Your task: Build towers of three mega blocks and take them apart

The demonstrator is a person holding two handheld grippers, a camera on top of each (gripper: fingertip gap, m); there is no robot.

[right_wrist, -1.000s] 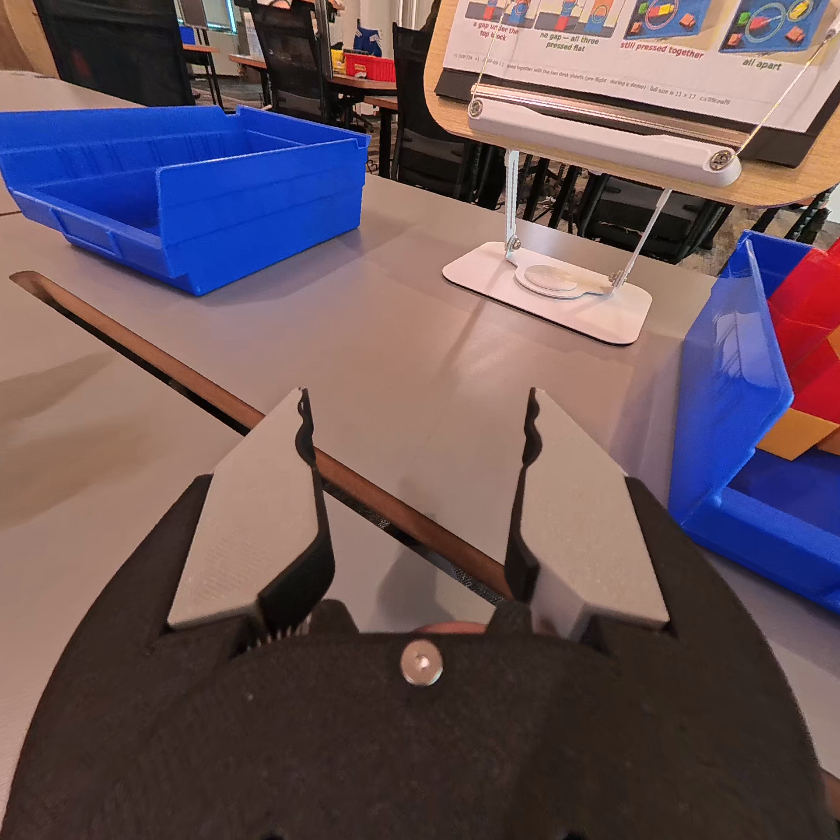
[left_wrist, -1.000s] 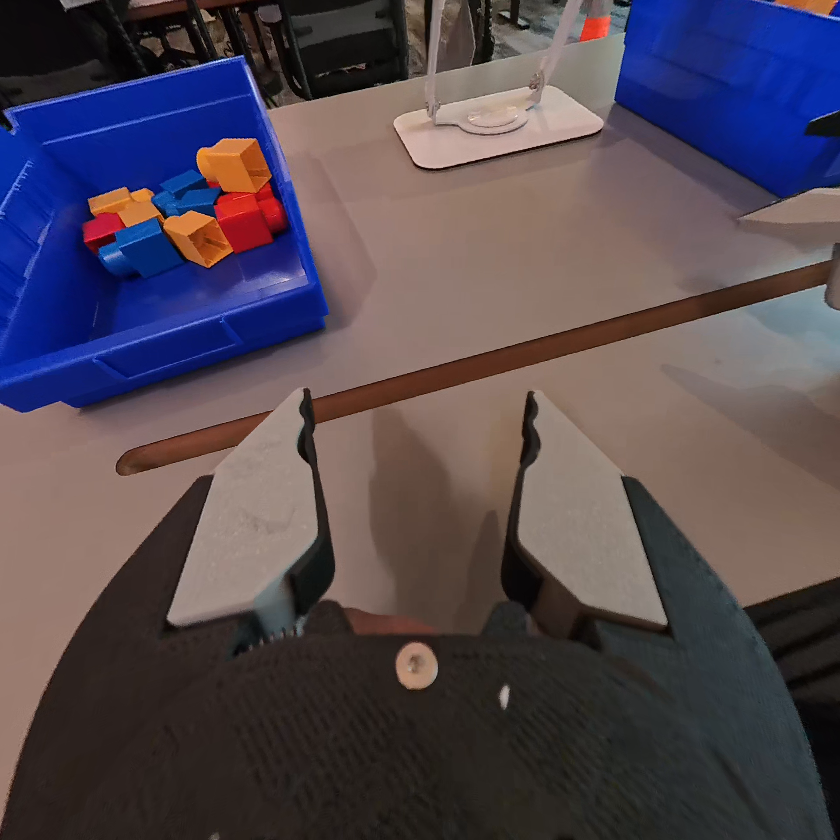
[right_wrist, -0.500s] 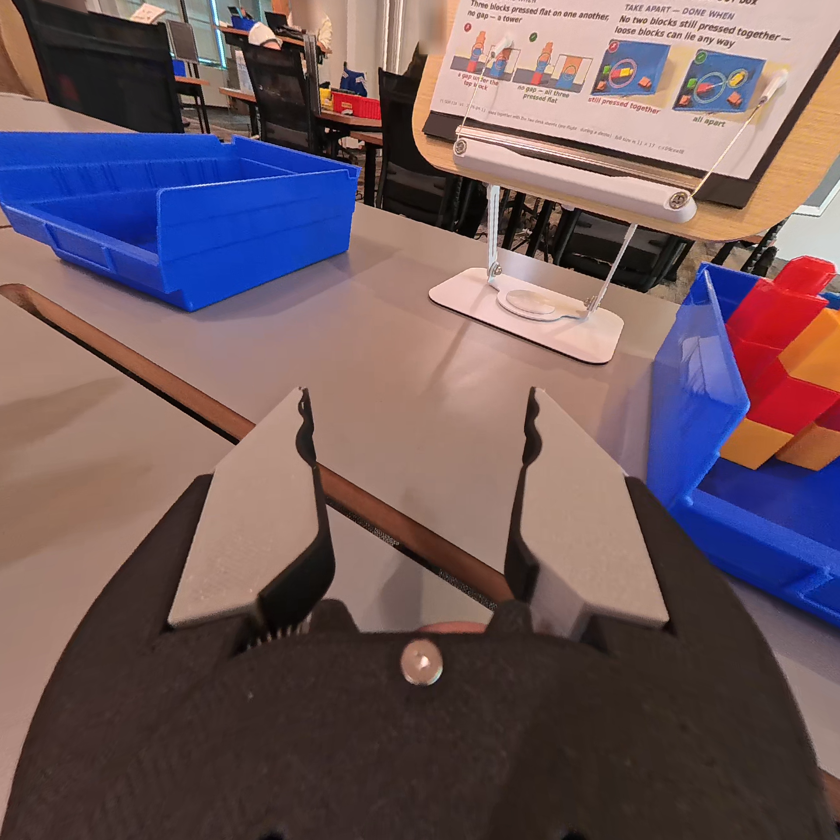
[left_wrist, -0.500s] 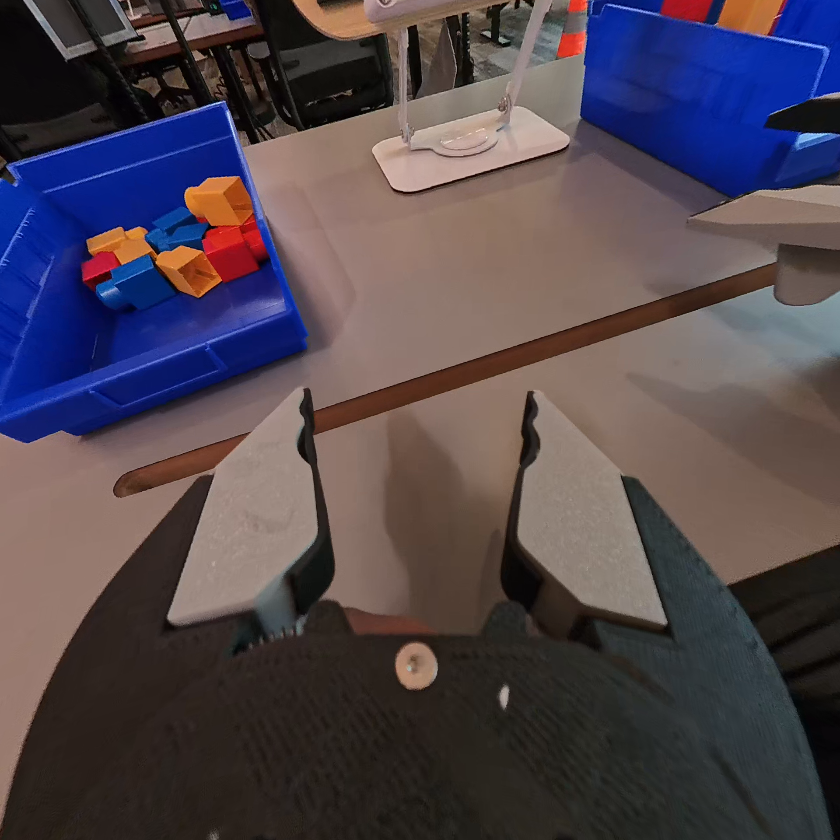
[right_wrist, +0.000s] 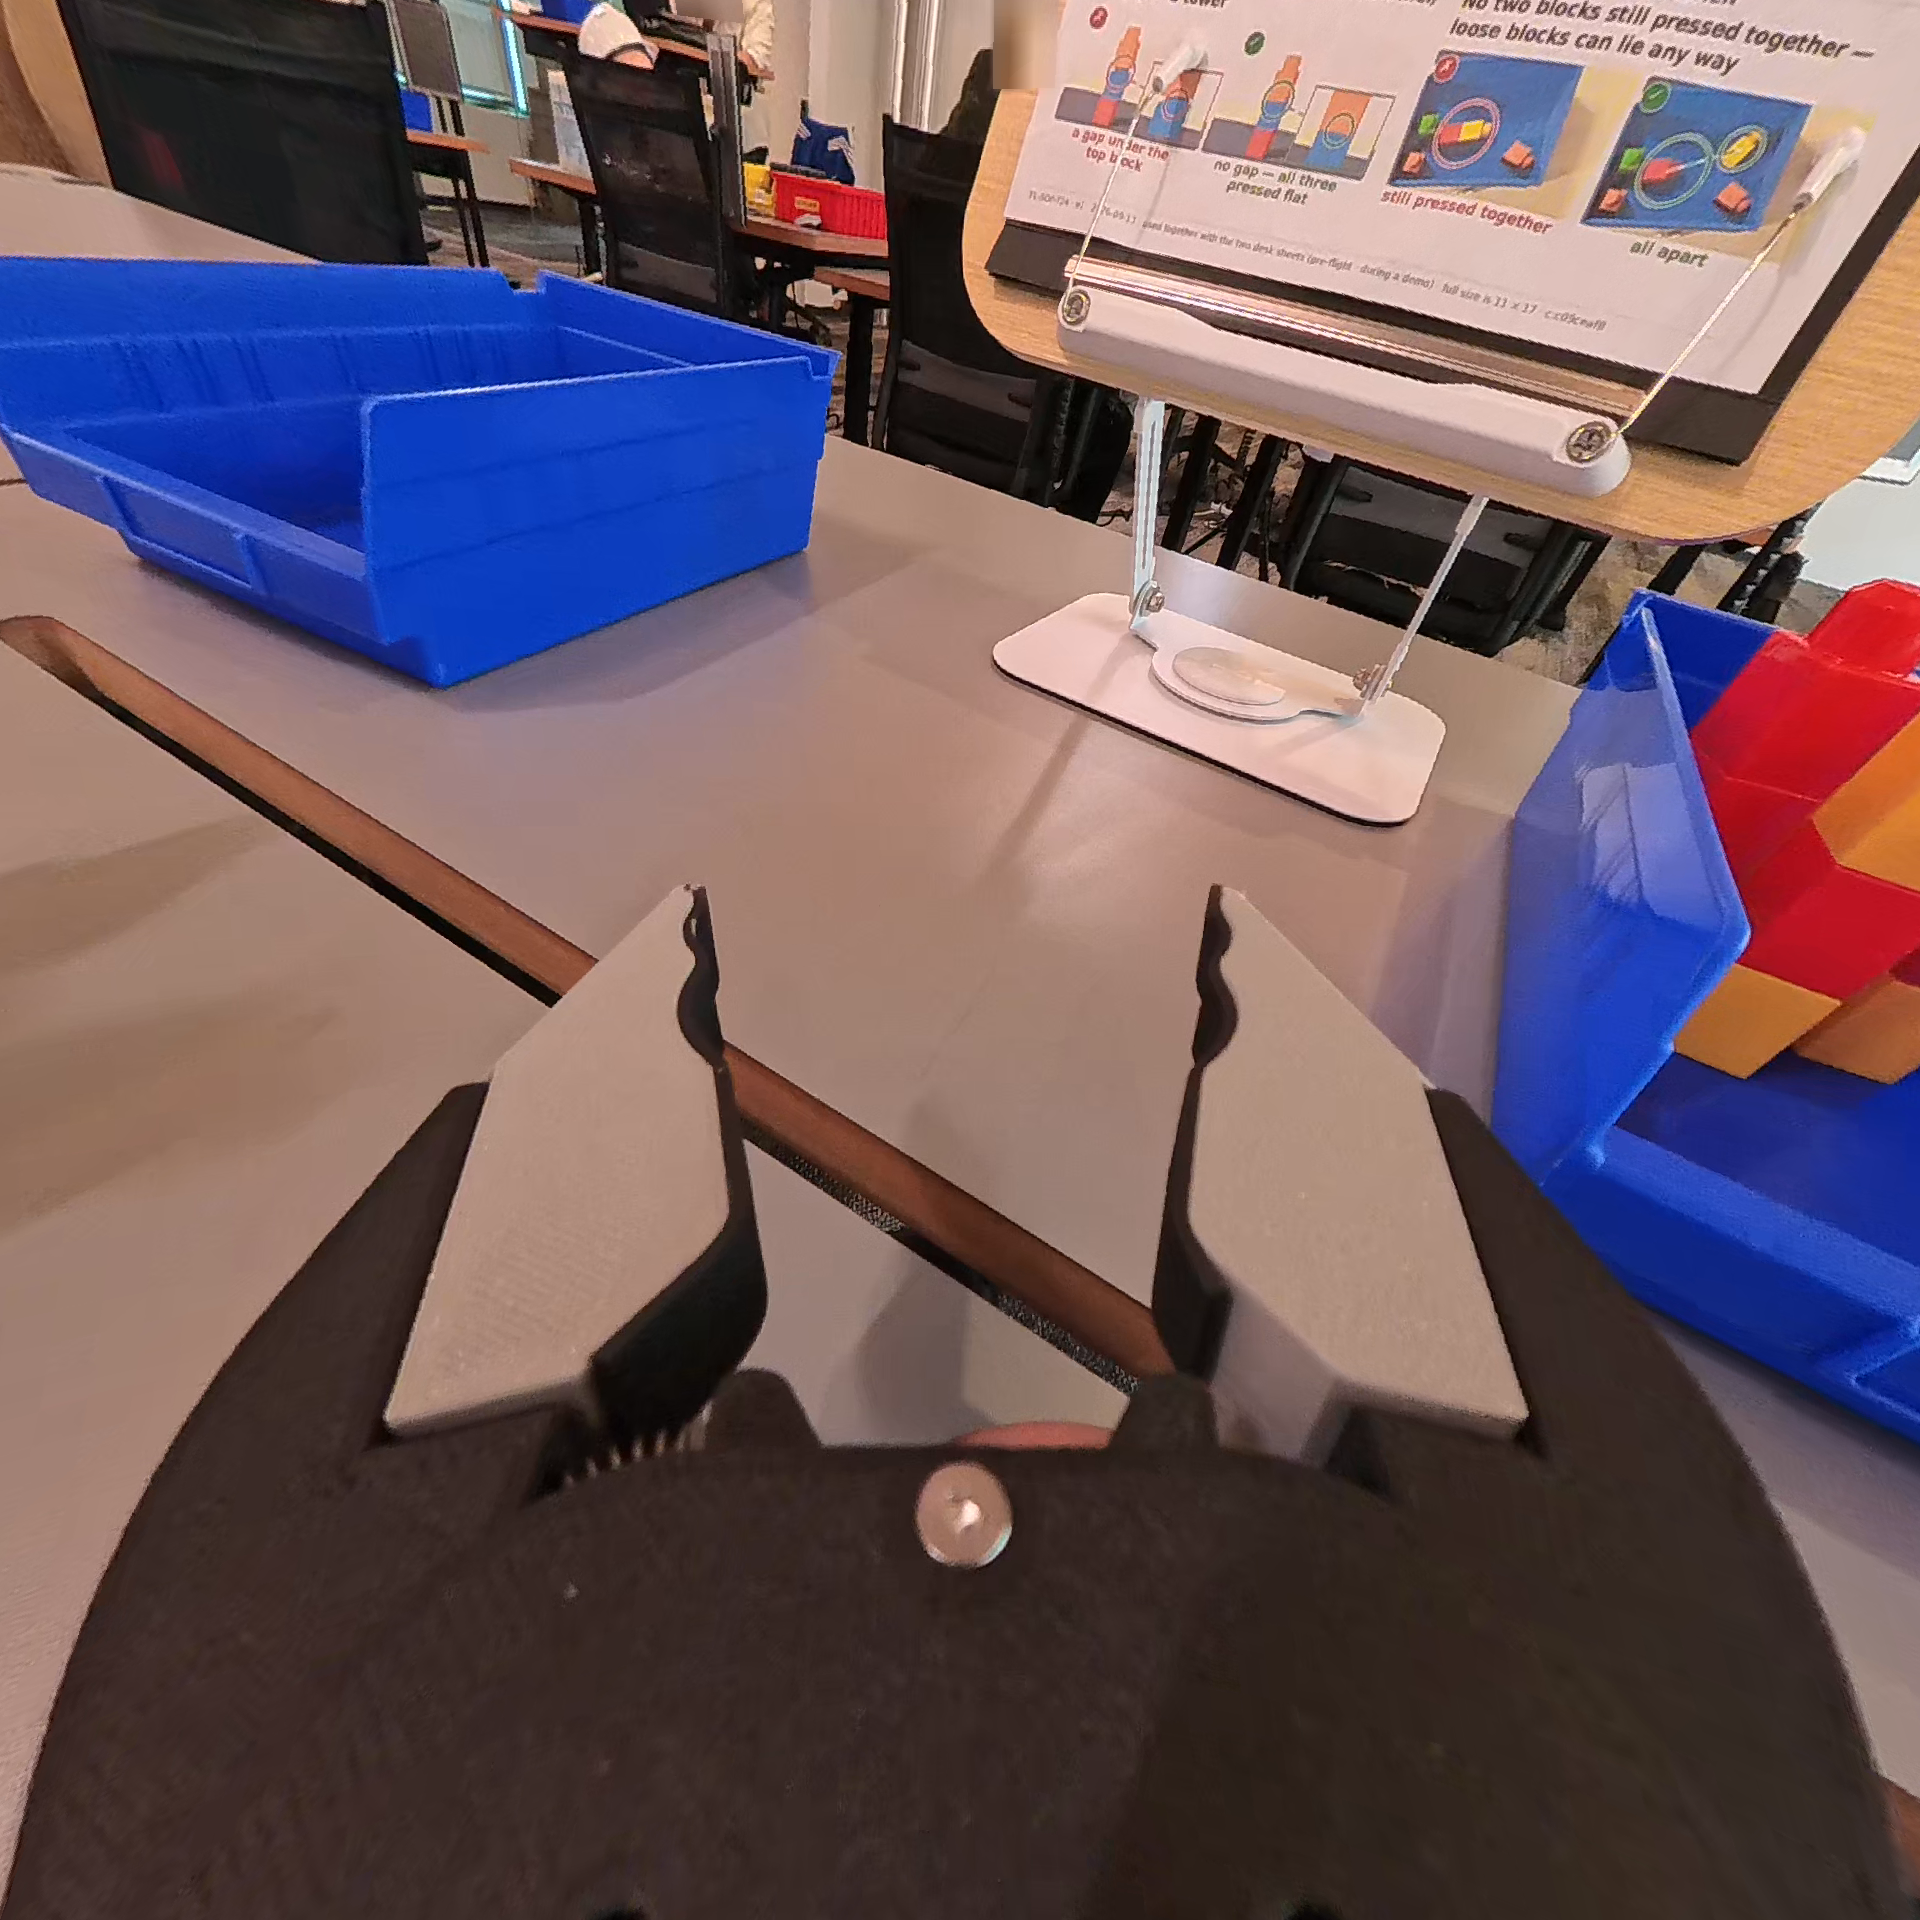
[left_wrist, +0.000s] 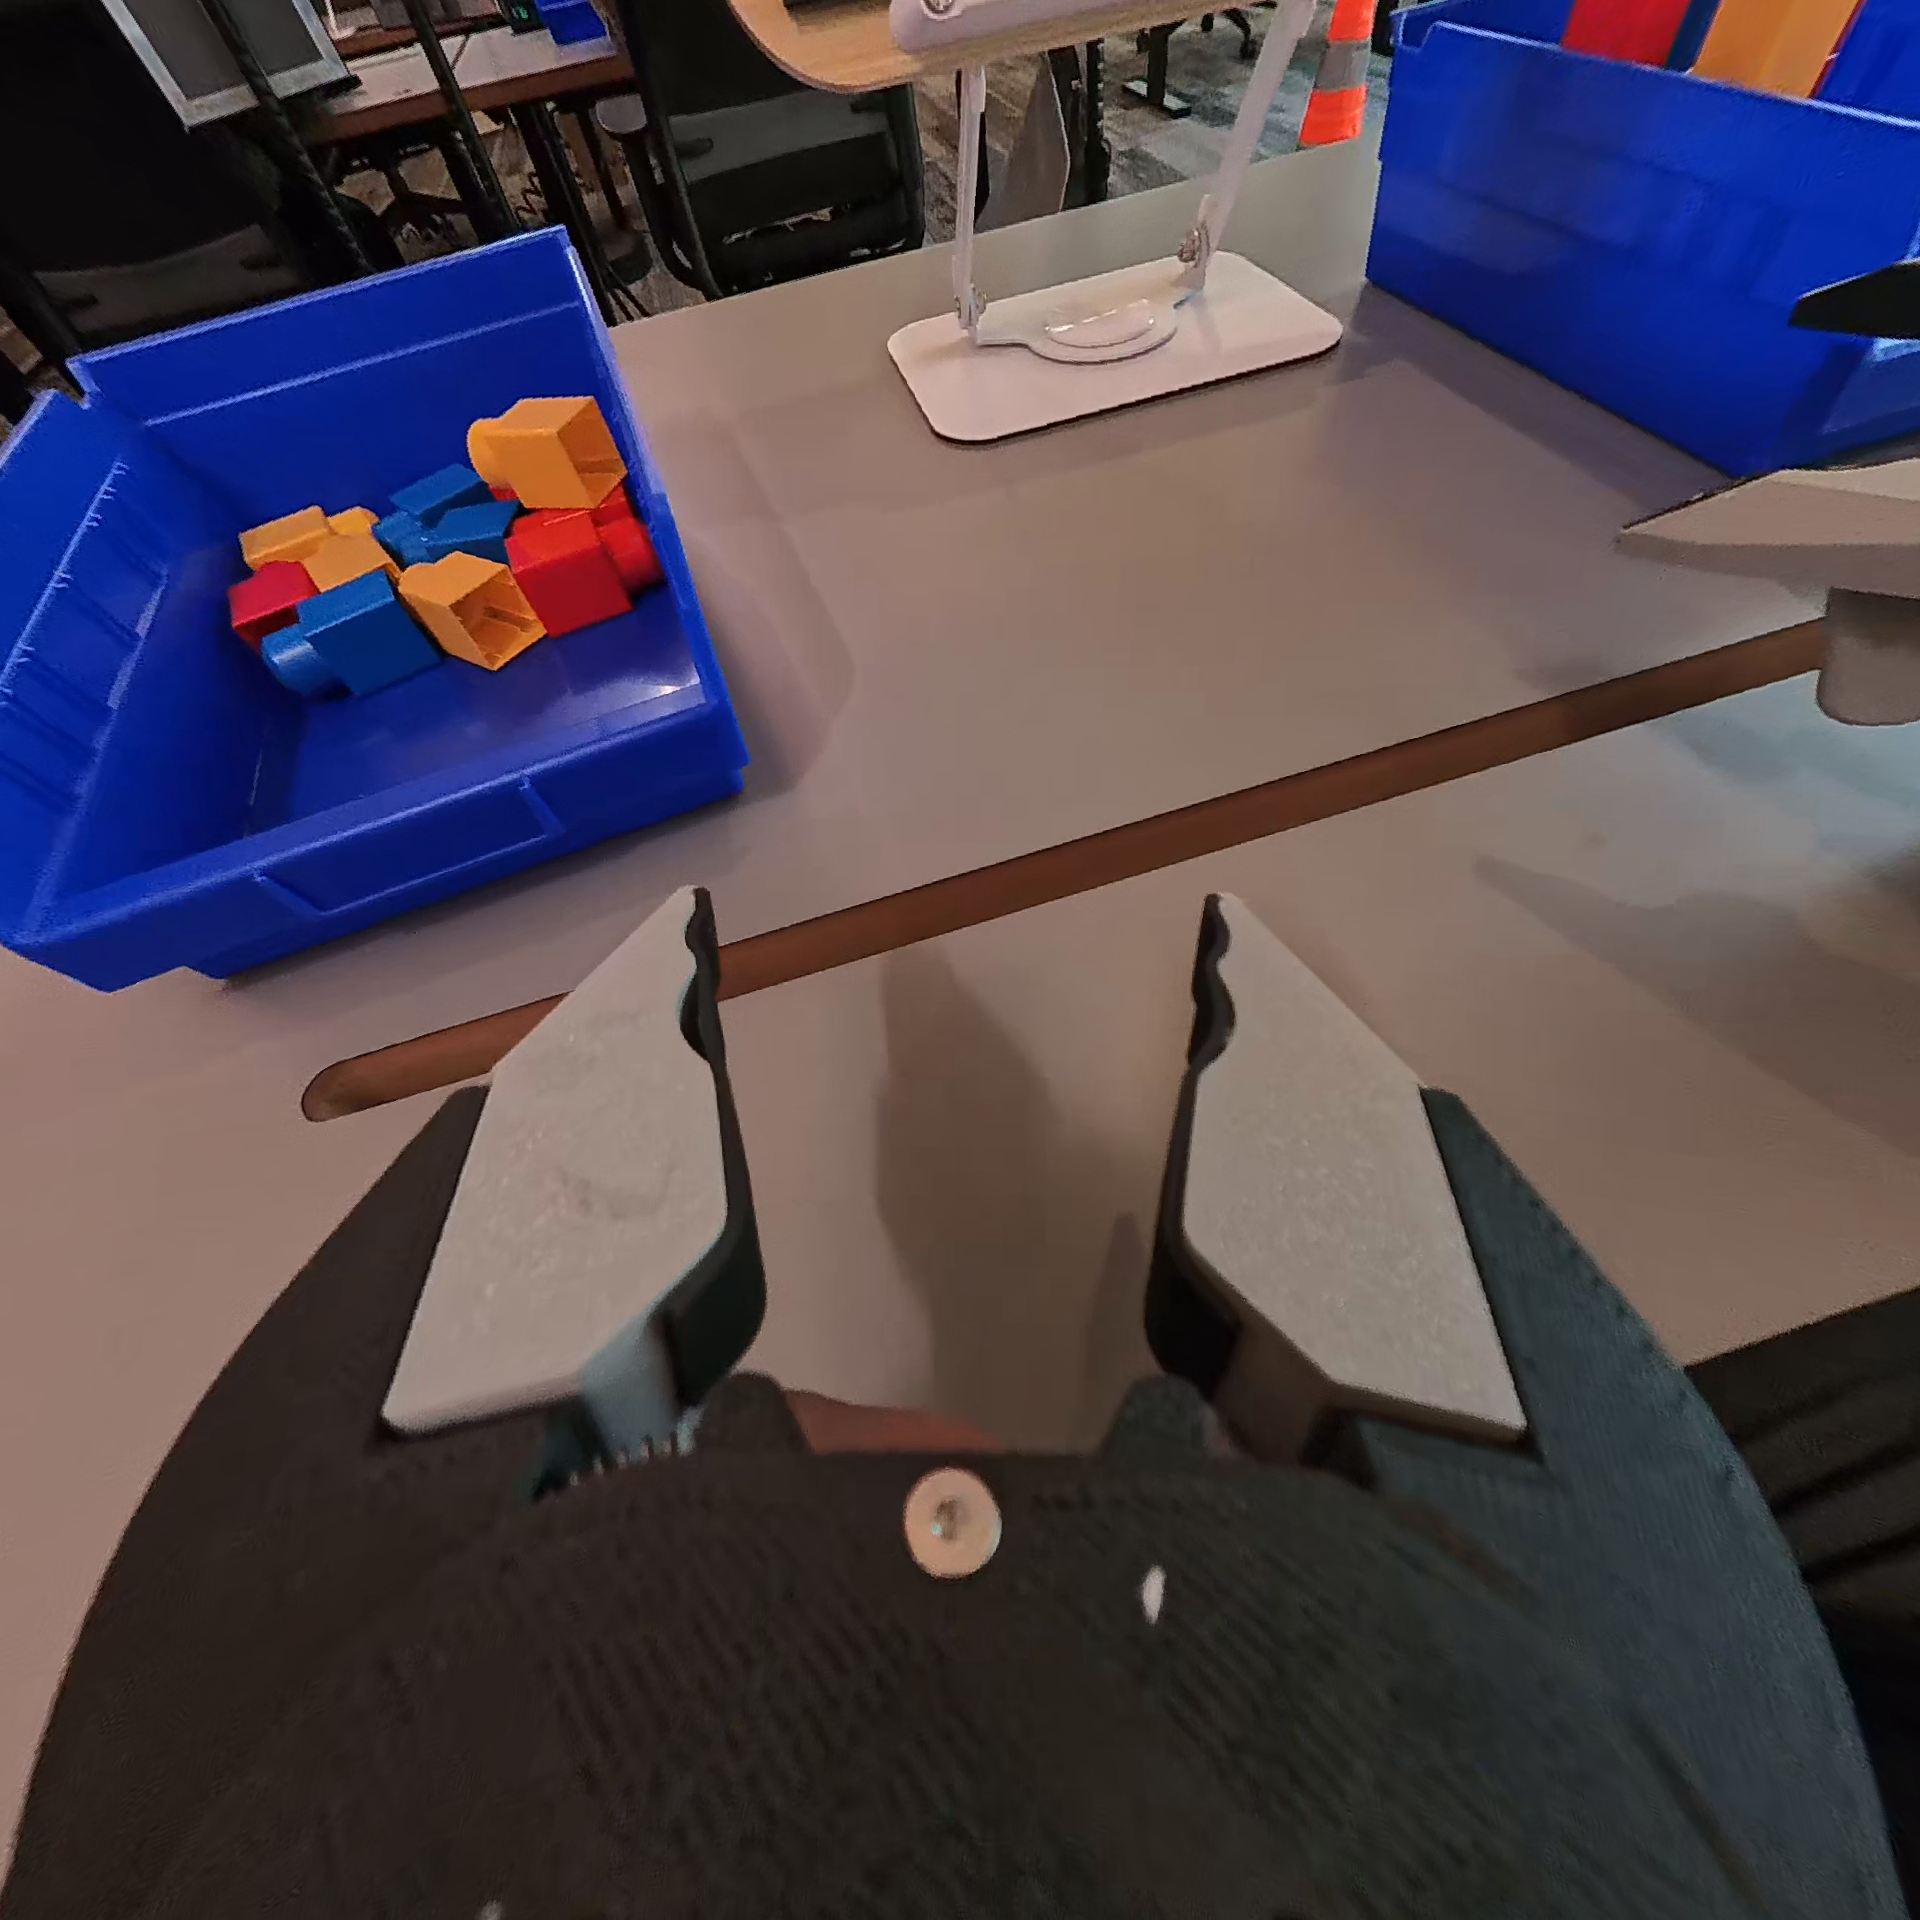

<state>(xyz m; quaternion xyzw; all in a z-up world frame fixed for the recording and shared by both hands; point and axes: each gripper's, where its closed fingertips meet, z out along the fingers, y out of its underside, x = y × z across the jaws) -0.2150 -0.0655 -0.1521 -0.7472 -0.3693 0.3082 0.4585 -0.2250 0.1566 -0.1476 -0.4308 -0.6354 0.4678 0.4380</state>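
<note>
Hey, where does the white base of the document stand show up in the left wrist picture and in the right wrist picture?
Left wrist view: the white stand base lies top centre on the grey table, between two blue bins.
Right wrist view: the base lies right of centre, beside the bin with stacked blocks.
Shared landmark: the brown slot across the table.

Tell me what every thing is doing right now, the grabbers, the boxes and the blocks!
left gripper: open, empty, above the table.
right gripper: open, empty.
left blue bin: upright, holds loose blocks.
loose blocks: apart, jumbled, some tipped over.
right blue bin: upright, holds stacked blocks.
stacked blocks: red and orange, piled together.
document stand: upright, holding a sheet.
</note>
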